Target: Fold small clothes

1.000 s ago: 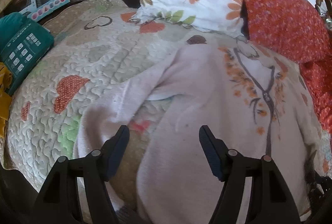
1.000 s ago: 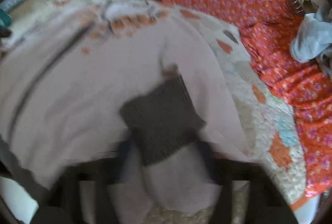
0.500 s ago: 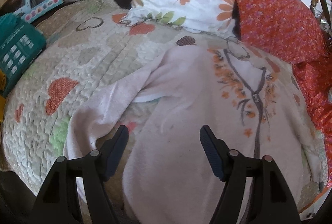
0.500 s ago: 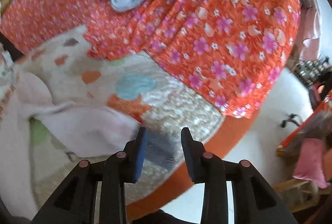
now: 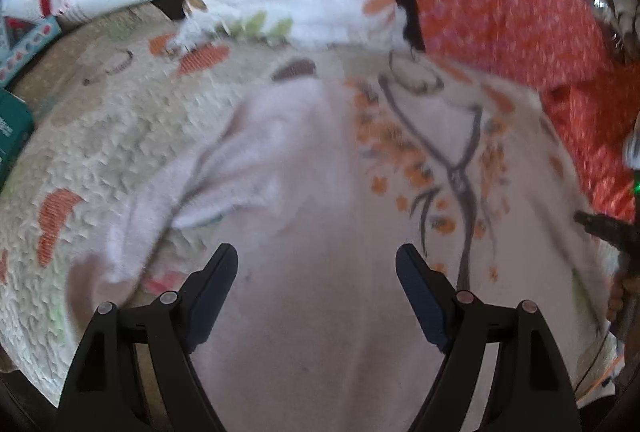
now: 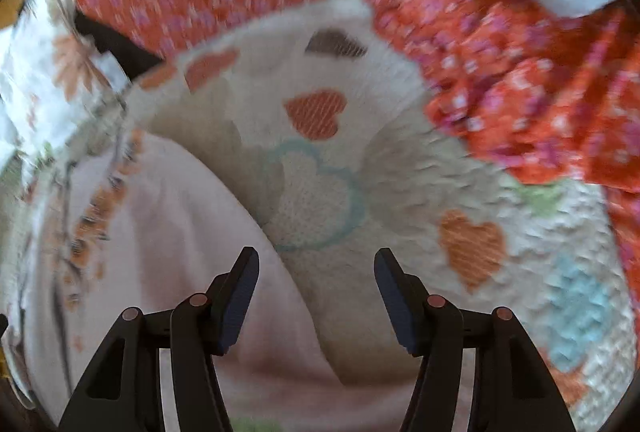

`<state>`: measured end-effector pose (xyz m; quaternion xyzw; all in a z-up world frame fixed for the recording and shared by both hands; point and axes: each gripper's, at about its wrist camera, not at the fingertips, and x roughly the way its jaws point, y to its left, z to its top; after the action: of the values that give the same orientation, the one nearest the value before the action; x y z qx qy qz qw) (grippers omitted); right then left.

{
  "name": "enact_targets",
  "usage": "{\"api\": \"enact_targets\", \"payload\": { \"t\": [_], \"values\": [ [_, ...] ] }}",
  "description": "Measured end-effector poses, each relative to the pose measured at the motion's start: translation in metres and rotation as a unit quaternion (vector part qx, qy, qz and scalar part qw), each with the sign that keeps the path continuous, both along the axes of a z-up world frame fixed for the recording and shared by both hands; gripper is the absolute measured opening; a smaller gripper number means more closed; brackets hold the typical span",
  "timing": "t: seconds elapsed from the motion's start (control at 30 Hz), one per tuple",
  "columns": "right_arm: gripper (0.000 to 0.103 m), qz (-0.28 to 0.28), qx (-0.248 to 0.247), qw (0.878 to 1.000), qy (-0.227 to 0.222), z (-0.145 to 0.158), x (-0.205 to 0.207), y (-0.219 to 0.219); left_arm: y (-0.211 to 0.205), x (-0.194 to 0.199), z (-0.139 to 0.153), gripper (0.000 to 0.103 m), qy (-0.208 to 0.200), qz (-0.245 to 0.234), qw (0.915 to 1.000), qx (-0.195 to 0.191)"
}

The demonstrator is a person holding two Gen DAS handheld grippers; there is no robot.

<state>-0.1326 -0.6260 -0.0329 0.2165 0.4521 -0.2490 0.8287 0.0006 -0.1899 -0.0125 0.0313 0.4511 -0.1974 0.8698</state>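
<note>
Both grippers, left (image 5: pixel 316 268) and right (image 6: pixel 316 272), jaws just opened, empty.

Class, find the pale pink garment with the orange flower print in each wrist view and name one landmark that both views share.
Left wrist view: the pink garment fills the centre and lower middle, spread on the quilt under the open left gripper.
Right wrist view: it lies at lower left, its edge running between the fingers of the open right gripper.
Shared landmark: the red floral fabric, upper right in both.

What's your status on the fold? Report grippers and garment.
Left gripper open, right gripper open, both jaws just widened, nothing between. Pale pink floral-print zip garment flat on heart-patterned quilt, unfolded. Nothing in the way.
</note>
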Motion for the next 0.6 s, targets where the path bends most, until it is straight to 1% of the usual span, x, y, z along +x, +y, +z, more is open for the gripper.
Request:
{"api": "enact_targets", "payload": {
  "t": [0.03,0.07,0.1,0.17,0.2,0.23,0.3,0.37,0.43,0.47,0.5,0.53,0.57,0.6],
  "values": [
    [0.065,0.01,0.017,1.0,0.001,-0.009,0.005,-0.003,-0.002,0.0,-0.003,0.08,0.008,-0.005,1.0,-0.003],
    [0.065,0.021,0.036,0.999,0.001,-0.015,-0.001,-0.006,-0.004,0.001,-0.007,0.08,0.014,-0.009,0.9999,-0.005],
    [0.062,0.031,0.046,0.998,0.007,-0.019,0.004,-0.004,-0.006,0.0,-0.01,0.08,0.019,-0.012,0.9997,-0.005],
    [0.027,0.062,0.026,0.997,0.023,-0.019,0.011,0.007,-0.009,-0.001,-0.015,0.08,0.026,-0.017,0.9995,-0.004],
    [0.006,0.074,0.03,0.997,0.024,-0.021,0.012,0.01,-0.011,-0.001,-0.018,0.08,0.031,-0.019,0.9993,-0.004],
    [0.006,0.074,0.027,0.997,0.024,-0.021,0.013,0.01,-0.011,-0.001,-0.019,0.08,0.035,-0.018,0.9992,-0.005],
    [0.005,0.067,-0.015,0.997,0.033,-0.017,0.019,0.012,-0.011,-0.001,-0.022,0.08,0.041,-0.015,0.999,-0.003],
    [0.005,0.033,-0.084,0.995,0.046,-0.007,0.028,0.001,-0.011,0.0,-0.024,0.08,0.045,-0.013,0.9989,-0.002],
    [0.002,-0.002,-0.143,0.989,0.045,0.004,0.036,-0.005,-0.012,0.002,-0.027,0.08,0.048,-0.013,0.9988,0.004],
    [0.002,-0.023,-0.182,0.982,0.044,0.012,0.042,-0.01,-0.012,0.004,-0.028,0.08,0.052,-0.012,0.9986,0.006],
    [0.002,-0.038,-0.203,0.978,0.043,0.014,0.051,-0.006,-0.012,0.005,-0.031,0.08,0.056,-0.011,0.9983,0.008],
    [0.004,-0.06,-0.234,0.969,0.047,0.017,0.057,-0.008,-0.013,0.006,-0.033,0.08,0.06,-0.01,0.9981,0.01],
    [0.005,-0.076,-0.251,0.964,0.049,0.018,0.061,-0.008,-0.013,0.006,-0.034,0.08,0.063,-0.009,0.9979,0.01],
    [0.009,-0.076,-0.238,0.967,0.047,0.018,0.064,-0.011,-0.012,0.006,-0.035,0.08,0.066,-0.009,0.9977,0.011]
  ]
}}
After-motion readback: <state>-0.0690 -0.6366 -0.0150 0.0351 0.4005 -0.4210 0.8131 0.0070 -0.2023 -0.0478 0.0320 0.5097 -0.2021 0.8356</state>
